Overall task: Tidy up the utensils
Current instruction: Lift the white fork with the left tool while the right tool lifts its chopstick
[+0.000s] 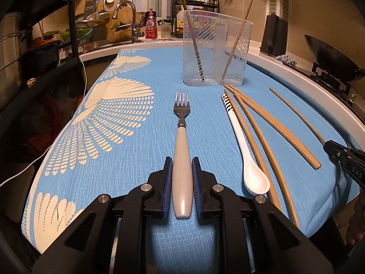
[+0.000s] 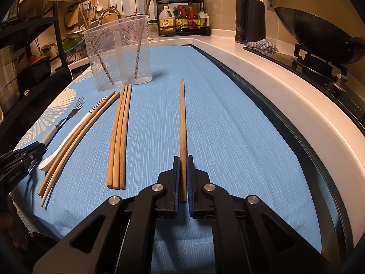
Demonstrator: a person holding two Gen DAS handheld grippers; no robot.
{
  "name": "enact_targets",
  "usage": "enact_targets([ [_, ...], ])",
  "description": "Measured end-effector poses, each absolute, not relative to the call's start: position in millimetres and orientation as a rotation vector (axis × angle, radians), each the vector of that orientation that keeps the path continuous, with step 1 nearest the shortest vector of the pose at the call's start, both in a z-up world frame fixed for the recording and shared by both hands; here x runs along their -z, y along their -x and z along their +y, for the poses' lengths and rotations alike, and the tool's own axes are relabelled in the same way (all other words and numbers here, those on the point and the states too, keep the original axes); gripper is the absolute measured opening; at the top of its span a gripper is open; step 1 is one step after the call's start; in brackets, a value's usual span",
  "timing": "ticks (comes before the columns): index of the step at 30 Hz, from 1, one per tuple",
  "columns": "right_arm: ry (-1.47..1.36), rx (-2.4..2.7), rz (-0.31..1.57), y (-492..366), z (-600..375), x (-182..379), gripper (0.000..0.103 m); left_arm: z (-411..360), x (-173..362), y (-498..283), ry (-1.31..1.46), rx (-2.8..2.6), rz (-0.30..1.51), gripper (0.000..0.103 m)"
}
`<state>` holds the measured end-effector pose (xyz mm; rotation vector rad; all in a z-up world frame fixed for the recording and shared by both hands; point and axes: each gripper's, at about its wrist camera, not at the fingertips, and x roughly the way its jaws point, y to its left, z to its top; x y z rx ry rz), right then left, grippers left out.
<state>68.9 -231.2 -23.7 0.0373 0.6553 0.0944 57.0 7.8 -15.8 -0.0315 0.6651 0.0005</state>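
A worktop (image 1: 136, 150) covered by a blue cloth with white fan patterns holds scattered utensils. The left gripper (image 1: 181, 175) has its fingers narrowed around the pale handle of a fork (image 1: 181, 137), tines pointing far; whether the pads press it cannot be told. The right gripper (image 2: 183, 175) has its fingers nearly closed on the near end of a single wooden chopstick (image 2: 182, 125). Between them lie a white spoon (image 1: 241, 146) and several more wooden chopsticks (image 2: 118, 141). At the far end stands a clear plastic holder (image 1: 216, 48) with two chopsticks leaning inside.
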Motion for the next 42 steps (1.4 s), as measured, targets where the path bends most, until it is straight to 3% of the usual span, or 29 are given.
enact_targets([
  [33, -0.014, -0.122, 0.647, -70, -230, 24, 0.006, 5, 17, -56, 0.015, 0.004, 0.64, 0.018],
  [42, -0.011, -0.137, 0.606, -59, -231, -3, 0.006, 6, 0, -47, 0.016, 0.014, 0.584, 0.018],
])
